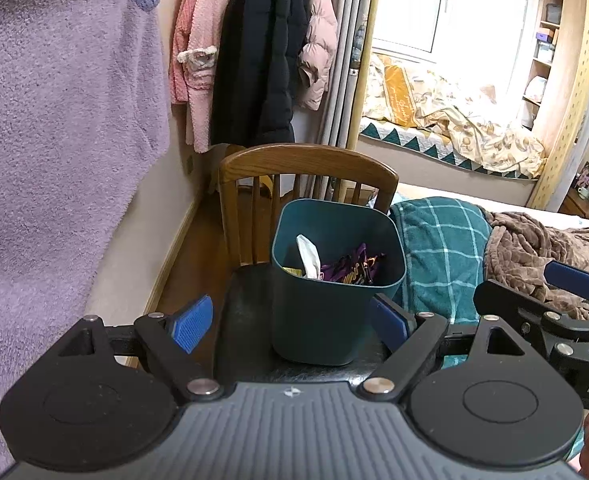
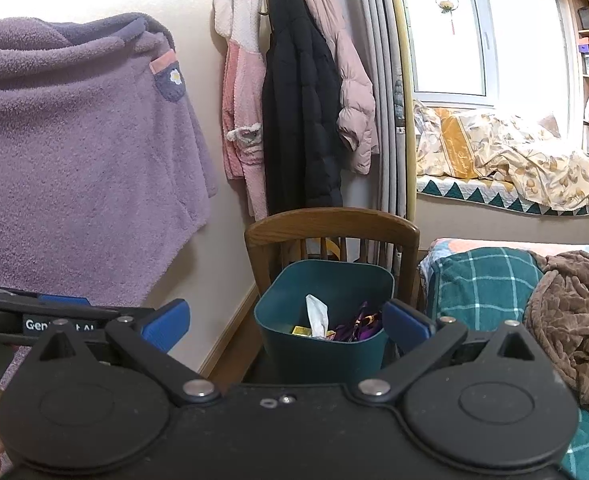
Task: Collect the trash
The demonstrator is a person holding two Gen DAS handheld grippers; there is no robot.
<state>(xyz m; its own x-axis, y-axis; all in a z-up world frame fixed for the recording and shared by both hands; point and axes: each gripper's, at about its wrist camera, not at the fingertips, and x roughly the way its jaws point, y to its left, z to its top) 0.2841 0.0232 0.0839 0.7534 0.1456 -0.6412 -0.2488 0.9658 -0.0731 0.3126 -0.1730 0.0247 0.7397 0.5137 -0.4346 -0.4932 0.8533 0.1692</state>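
A purple fleece garment (image 1: 62, 128) fills the left edge of the left wrist view, and beside it pink robes and a black padded coat (image 1: 258, 52) hang on the wall. Right of centre stands the dark teal trash bin (image 1: 334, 280), a rounded-square plastic tub set on the black seat of a wooden chair (image 1: 306, 164) — inside it a crumpled white tissue (image 1: 308, 256) stands upright against purple wrappers (image 1: 354, 268), with a scrap of yellow packaging low at the left. The bin's bottom and whatever lies under the wrappers cannot be seen, and in the right wrist view the bin (image 2: 322, 320) is cut off at its base by the gripper body. Further right a teal plaid blanket (image 1: 438, 248) and a brown throw (image 1: 542, 252) lie on the bed. The left gripper (image 1: 290, 322) has its blue-padded fingers (image 1: 192, 322) spread wide on either side of the bin's lower part, with no clear contact and nothing held. The right gripper (image 2: 288, 322) shows its fingers (image 2: 166, 326) likewise wide apart and empty, framing the bin from nearer the bed; its arm appears at the right edge of the left view.
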